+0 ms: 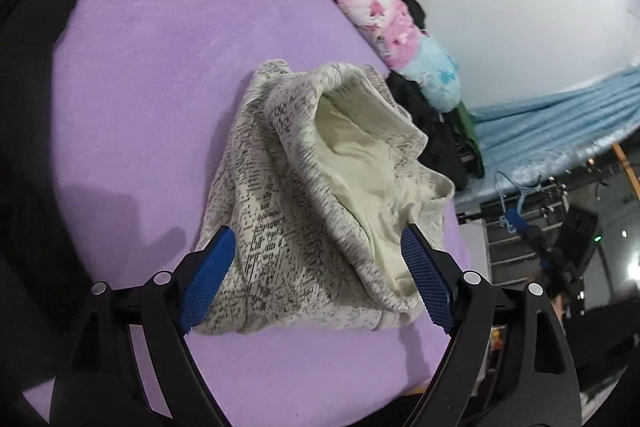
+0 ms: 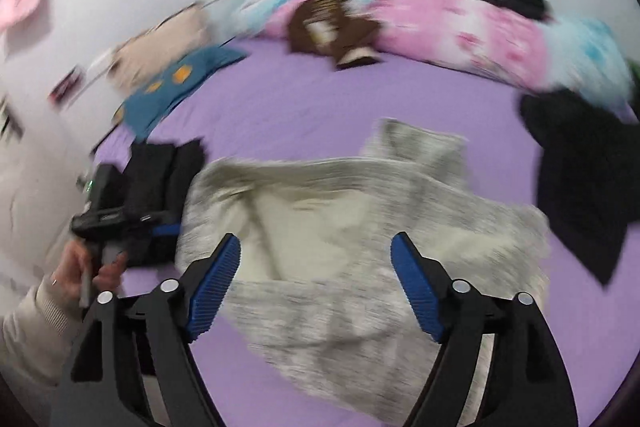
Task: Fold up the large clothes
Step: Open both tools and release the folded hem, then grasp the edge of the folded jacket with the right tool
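1. Two claws are wide open, each holding nothing.
2. Between the blue pads of the left claw [image 1: 318, 277] lies the crumpled grey garment [image 1: 288, 211] on the purple sheet [image 1: 160, 67].
3. Ahead of the right claw [image 2: 316, 279] lies the same garment [image 2: 340, 227], blurred.

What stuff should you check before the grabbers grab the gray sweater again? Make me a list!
1. Left gripper open: ok, fingers spread, holding nothing.
2. Right gripper open: ok, fingers spread, holding nothing.
3. Sweater flat on the purple bed: not ok, it lies bunched with the pale inside showing.
4. Sweater edges easy to find: cannot tell, the right view is blurred.
5. Room for folding: not ok on one side, black clothes lie close beside it.
6. Left gripper lined up: ok, the sweater sits between its fingers.
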Tool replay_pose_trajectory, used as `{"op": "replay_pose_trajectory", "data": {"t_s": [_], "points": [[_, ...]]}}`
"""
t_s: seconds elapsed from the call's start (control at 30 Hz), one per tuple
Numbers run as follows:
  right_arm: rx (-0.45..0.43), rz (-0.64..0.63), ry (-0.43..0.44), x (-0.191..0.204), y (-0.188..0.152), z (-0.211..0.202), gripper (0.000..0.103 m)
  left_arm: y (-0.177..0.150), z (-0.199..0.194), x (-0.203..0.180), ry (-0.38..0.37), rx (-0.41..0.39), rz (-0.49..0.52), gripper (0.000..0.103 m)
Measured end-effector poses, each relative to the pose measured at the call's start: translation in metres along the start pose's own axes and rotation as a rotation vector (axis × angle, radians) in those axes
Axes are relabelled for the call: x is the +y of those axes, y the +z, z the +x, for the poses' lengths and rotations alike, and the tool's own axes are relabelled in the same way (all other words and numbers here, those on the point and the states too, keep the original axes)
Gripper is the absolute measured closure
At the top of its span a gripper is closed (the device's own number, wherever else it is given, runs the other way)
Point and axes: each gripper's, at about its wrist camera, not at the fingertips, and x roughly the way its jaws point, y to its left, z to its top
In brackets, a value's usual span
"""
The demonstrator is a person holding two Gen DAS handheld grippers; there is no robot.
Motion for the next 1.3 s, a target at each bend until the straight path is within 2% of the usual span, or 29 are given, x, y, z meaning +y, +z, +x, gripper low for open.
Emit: {"op": "replay_pose_trajectory", "data": {"t_s": [0.07,0.17,0.3,0.4,0.47,0.5,0.6,0.63,0.73,0.8,0.87,0.9,0.97,1.13,1.3], "points": [[0.034,-0.1,0.005,0.032,0.01,0.016,0.018,0.001,0.001,0.003,-0.02,-0.009,0.011,0.022],[0.114,-0.279,-0.007,0.081,0.021,0.05,0.017,0.002,0.003,0.01,-0.004,0.007,0.003,0.022],[0.241,-0.469,-0.012,0.131,0.015,0.094,0.017,0.008,0.006,0.019,0.013,0.046,-0.009,0.02],[0.27,-0.529,0.039,0.149,0.011,0.103,0.017,0.01,0.009,0.024,0.062,0.082,-0.008,0.02],[0.291,-0.549,0.074,0.157,0.008,0.105,0.017,0.012,0.009,0.027,0.06,0.092,0.0,0.02],[0.307,-0.568,0.084,0.161,0.005,0.107,0.017,0.012,0.011,0.027,0.051,0.104,0.004,0.02],[0.365,-0.639,0.056,0.17,-0.007,0.119,0.017,0.008,0.017,0.029,-0.042,0.15,-0.025,0.02],[0.374,-0.662,0.044,0.171,-0.011,0.123,0.021,0.007,0.018,0.029,-0.046,0.162,-0.016,0.02],[0.438,-0.679,0.042,0.168,-0.023,0.134,0.051,0.003,0.022,0.026,-0.026,0.196,0.032,0.02],[0.477,-0.665,0.023,0.161,-0.025,0.142,0.056,0.001,0.021,0.028,-0.018,0.206,0.037,0.019],[0.509,-0.619,0.022,0.152,-0.023,0.147,0.074,-0.002,0.021,0.032,0.002,0.221,0.055,0.019],[0.507,-0.585,0.038,0.146,-0.02,0.145,0.076,-0.003,0.021,0.034,-0.003,0.231,0.055,0.019],[0.484,-0.556,0.04,0.14,-0.012,0.138,0.09,-0.006,0.02,0.038,-0.014,0.247,0.054,0.019],[0.423,-0.508,0.007,0.123,0.017,0.117,0.093,-0.012,0.021,0.045,-0.007,0.279,0.074,0.019],[0.377,-0.506,-0.09,0.106,0.052,0.103,0.093,-0.013,0.021,0.049,-0.003,0.285,0.078,0.019]]}}
